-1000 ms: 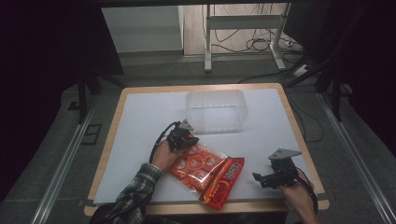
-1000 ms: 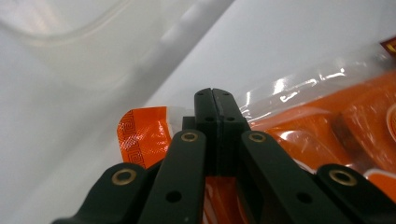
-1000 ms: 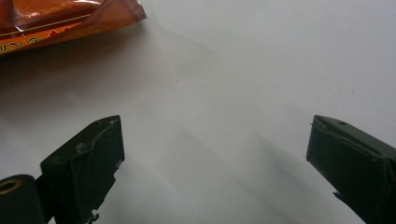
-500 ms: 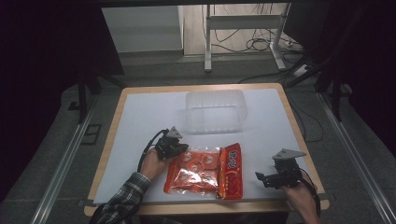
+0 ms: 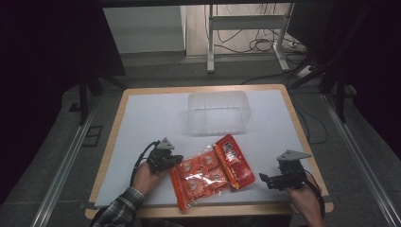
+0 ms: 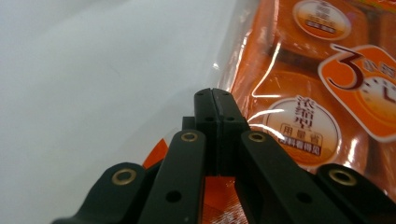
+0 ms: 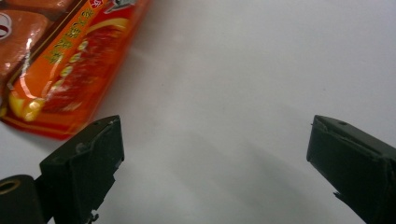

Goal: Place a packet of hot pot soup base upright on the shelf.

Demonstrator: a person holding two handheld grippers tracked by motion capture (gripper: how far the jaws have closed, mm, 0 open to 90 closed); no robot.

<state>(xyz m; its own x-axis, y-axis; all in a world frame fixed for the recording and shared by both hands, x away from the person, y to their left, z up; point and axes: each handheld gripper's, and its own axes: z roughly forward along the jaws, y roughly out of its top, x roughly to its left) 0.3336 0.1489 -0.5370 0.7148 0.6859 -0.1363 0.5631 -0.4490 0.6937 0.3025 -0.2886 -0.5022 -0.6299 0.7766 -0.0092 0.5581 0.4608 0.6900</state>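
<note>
A dark room with cables on the floor surrounds a white counter [image 5: 142, 123] framed in wood. The orange snack pack [image 5: 211, 171] lies on the near half of the counter, its lower corner close to the front edge. Behind the pack, well apart from it, stands a clear plastic tub [image 5: 218, 113], with bare white surface on either side of the tub and out to the back edge. The left gripper [image 5: 174, 160] sits at the pack's left edge, its jaws closed together on the clear sealed margin of the wrapper. The left gripper view brings out that pinch up close, along with the round printed labels. The right gripper [image 5: 263, 178] hovers to the right of the pack, apart from it, jaws spread wide with nothing between them. The right gripper view adds the pack's red end panel and open counter ahead.
</note>
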